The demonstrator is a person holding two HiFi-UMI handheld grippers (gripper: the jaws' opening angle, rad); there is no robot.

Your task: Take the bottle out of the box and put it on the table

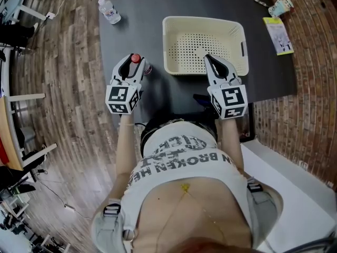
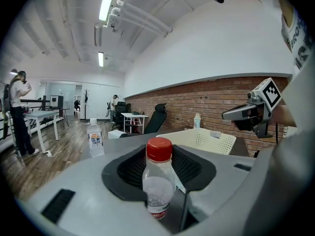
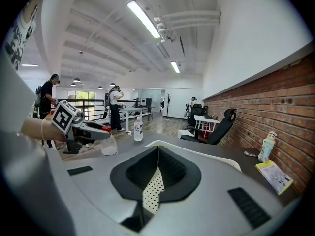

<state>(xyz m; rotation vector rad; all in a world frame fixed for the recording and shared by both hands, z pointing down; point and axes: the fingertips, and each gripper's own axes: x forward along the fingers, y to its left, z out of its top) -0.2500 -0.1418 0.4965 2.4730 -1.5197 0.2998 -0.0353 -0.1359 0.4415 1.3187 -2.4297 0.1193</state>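
A small clear bottle with a red cap (image 1: 137, 60) stands upright on the dark table (image 1: 131, 33), left of the cream perforated box (image 1: 202, 21). My left gripper (image 1: 132, 63) has its jaws wide on either side of the bottle (image 2: 158, 181). In the left gripper view a slit of table shows between the bottle and the right pad, so the left gripper (image 2: 160, 168) is open. The right gripper (image 1: 211, 62) hovers over the box's near rim. Its pads meet in the right gripper view, so the right gripper (image 3: 157, 167) is shut on nothing, with box mesh showing below.
A second, labelled bottle (image 1: 109, 10) stands at the table's far left corner. A leaflet (image 1: 278, 36) and a small pale container (image 1: 280, 7) lie at the far right. The box (image 2: 206, 139) looks empty. People, desks and chairs stand well beyond the table.
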